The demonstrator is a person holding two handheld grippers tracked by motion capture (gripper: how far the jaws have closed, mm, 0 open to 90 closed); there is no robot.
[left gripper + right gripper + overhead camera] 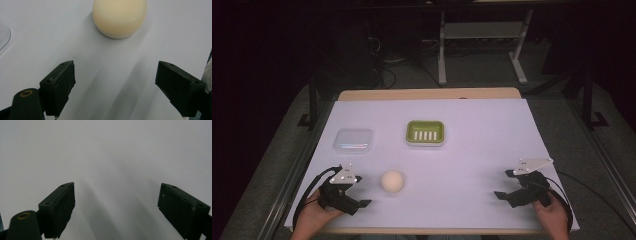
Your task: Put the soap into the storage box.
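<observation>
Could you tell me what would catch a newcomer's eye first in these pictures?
Probably the green tray at the middle of the white table, with a clear lid to its left. Nearer the person, a cream ball lies just ahead of the open left hand-held gripper; the right hand-held gripper, also open, faces bare table.

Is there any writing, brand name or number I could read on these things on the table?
None can be read.
The cream ball, the green soap dish and the clear plastic lid bear no visible lettering.
The grey plates on the left gripper and right gripper carry small dark specks, too small to read.
</observation>
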